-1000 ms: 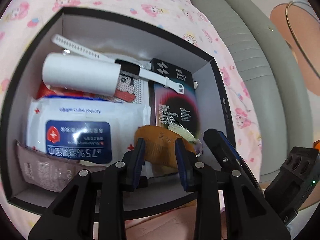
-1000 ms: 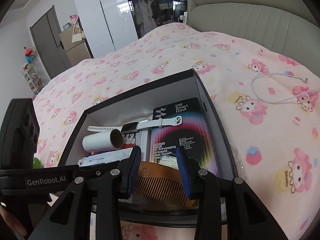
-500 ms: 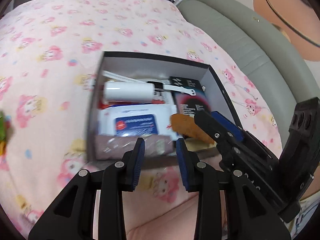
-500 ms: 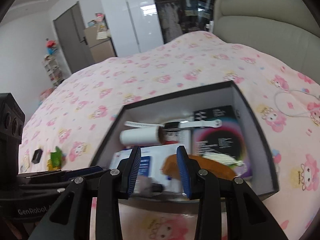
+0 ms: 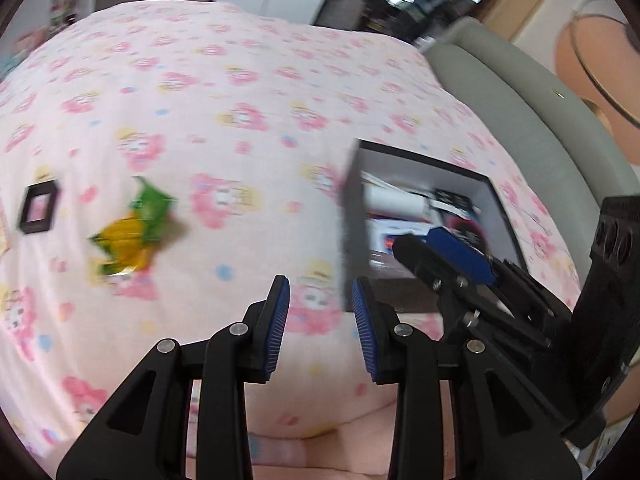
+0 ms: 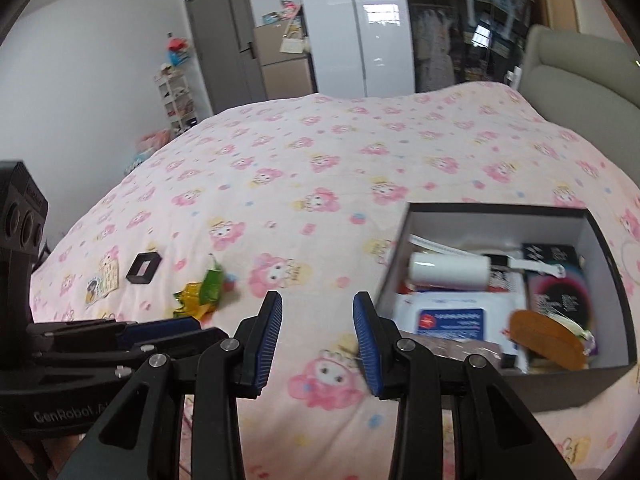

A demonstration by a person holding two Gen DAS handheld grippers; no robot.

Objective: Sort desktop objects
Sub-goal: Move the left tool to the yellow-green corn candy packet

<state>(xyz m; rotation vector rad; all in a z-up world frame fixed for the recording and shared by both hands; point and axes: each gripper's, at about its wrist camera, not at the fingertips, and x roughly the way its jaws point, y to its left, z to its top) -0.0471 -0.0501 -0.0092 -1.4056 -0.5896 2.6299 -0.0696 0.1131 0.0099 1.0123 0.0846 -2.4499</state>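
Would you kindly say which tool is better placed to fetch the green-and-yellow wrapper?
Probably the left tool: open, empty, and nearer the wrapper. The right tool sits beside the box.

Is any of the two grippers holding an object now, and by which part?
Nothing is held. The left gripper and the right gripper are both open, with only the bedsheet between their fingers.

Lots of bare bedspread [image 6: 320, 152] ahead of both grippers, nothing blocking there. Off to the left the only stuff lying around is a green-yellow wrapper [image 6: 202, 292] and a small black frame [image 6: 143, 267], set apart. The box [image 6: 608, 376] on the right is crammed; roll [image 6: 448, 272], wipes [image 6: 452, 316] and comb [image 6: 546, 338] cover its floor.
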